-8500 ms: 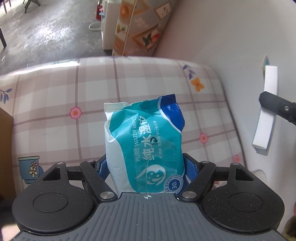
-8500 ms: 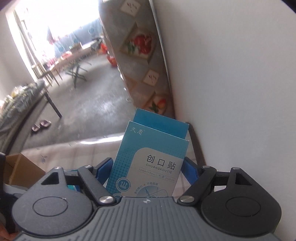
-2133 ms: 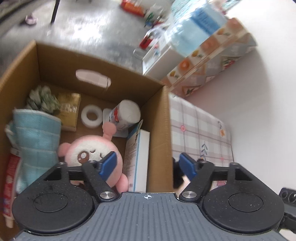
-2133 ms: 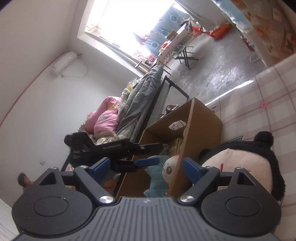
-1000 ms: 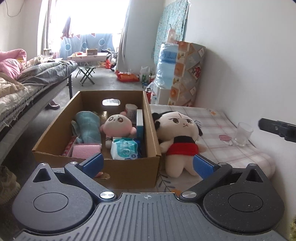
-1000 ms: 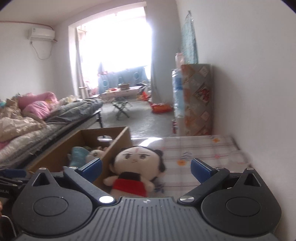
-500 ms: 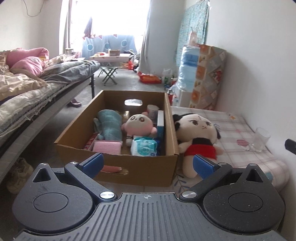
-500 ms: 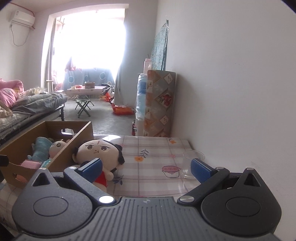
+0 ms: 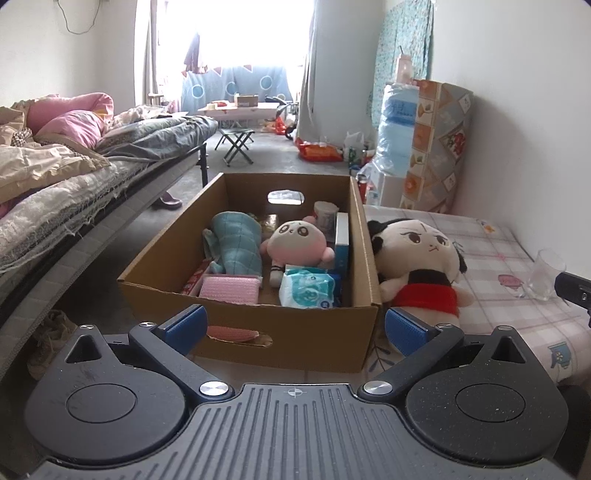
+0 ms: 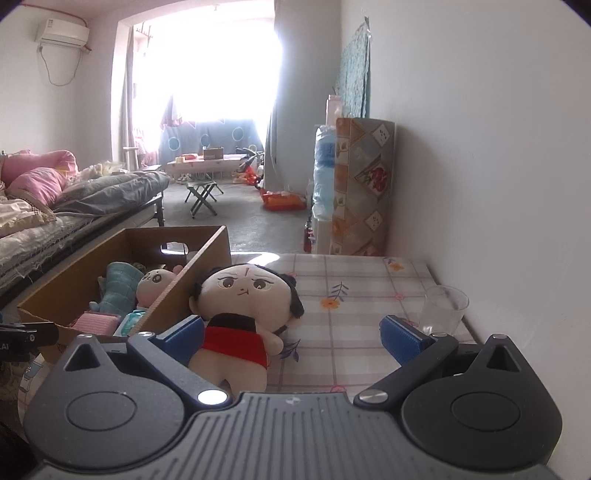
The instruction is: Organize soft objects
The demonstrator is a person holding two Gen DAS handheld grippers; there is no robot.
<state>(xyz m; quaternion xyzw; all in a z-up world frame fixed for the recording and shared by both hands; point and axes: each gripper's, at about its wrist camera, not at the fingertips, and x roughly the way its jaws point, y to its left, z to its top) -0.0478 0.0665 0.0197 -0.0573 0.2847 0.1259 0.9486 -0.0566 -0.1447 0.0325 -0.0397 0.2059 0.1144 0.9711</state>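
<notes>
The black-haired doll [image 10: 242, 314] was seen upright, facing both empty, spread grippers, left gripper [image 9: 294, 328] and right gripper [image 10: 291, 334], leaned against the cardboard box [image 9: 364, 325] on the checked cloth [image 10: 354, 295], a clear cup [image 10: 443, 310] nearby.

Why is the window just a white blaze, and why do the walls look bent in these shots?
Left wrist view: the window is overexposed, while the cardboard box stays evenly lit and sharp. Right wrist view: the same glare washes out the window, and the fisheye lens darkens the corners and curves the wall.
</notes>
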